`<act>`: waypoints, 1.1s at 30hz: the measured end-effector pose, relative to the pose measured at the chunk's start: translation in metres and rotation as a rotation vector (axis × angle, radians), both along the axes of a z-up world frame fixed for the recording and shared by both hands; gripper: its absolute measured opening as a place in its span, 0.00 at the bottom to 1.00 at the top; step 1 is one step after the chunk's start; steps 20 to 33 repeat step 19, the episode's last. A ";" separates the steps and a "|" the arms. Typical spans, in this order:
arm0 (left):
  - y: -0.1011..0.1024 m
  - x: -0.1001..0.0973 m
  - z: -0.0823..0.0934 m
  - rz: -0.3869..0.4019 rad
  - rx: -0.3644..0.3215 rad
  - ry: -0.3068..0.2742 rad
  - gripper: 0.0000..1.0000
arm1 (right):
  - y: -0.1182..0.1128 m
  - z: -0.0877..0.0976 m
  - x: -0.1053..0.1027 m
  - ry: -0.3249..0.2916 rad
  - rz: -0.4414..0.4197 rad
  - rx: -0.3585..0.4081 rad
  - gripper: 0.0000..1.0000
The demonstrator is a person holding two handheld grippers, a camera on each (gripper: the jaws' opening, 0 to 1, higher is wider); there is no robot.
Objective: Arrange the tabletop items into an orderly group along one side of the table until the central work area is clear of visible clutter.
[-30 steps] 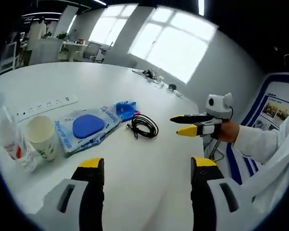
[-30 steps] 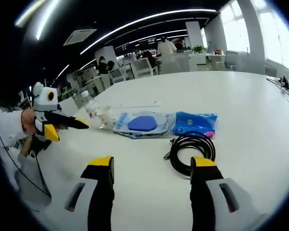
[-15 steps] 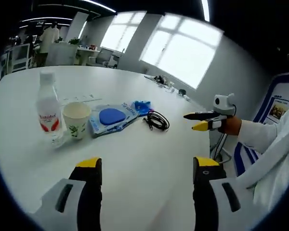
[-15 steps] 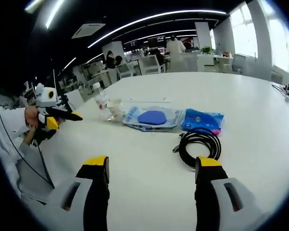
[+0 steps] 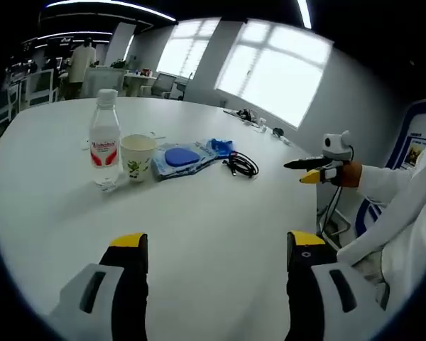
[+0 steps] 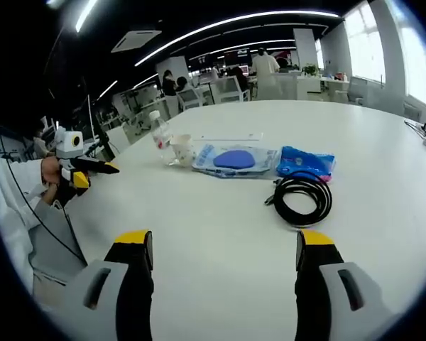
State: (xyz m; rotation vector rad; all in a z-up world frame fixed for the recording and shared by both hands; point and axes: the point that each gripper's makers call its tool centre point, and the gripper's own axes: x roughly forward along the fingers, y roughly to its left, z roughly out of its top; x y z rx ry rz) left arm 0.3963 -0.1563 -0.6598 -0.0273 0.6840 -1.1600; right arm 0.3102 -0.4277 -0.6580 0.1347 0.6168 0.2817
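A row of items lies across the white table (image 5: 199, 213): a clear water bottle (image 5: 104, 142) with a red label, a paper cup (image 5: 137, 156), a flat packet with a blue oval (image 5: 181, 158), a smaller blue packet (image 5: 220, 147) and a coiled black cable (image 5: 243, 165). My left gripper (image 5: 216, 249) is open, held back from them over bare table. The right gripper view has the same bottle (image 6: 158, 131), cup (image 6: 181, 149), oval packet (image 6: 234, 159), small packet (image 6: 305, 163) and cable (image 6: 303, 199). My right gripper (image 6: 224, 241) is open, short of the cable.
A white power strip (image 6: 231, 137) lies behind the packets. More cables and small things (image 5: 252, 117) sit at the table's far edge by the windows. Desks, chairs and people (image 6: 263, 67) fill the room beyond. A white sleeve (image 5: 397, 199) is at the right.
Both views have pulled back from the items, which now look smaller and farther off. The bottle has come fully into the left gripper view. Nothing on the table has moved.
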 end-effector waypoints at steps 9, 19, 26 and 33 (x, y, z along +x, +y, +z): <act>0.015 0.000 -0.010 0.035 0.025 -0.008 0.89 | 0.000 -0.008 -0.011 0.016 -0.003 0.006 0.90; 0.018 -0.005 -0.016 0.040 0.028 0.009 0.91 | -0.001 -0.012 -0.019 0.040 -0.002 -0.003 0.91; 0.018 -0.005 -0.016 0.040 0.028 0.009 0.91 | -0.001 -0.012 -0.019 0.040 -0.002 -0.003 0.91; 0.018 -0.005 -0.016 0.040 0.028 0.009 0.91 | -0.001 -0.012 -0.019 0.040 -0.002 -0.003 0.91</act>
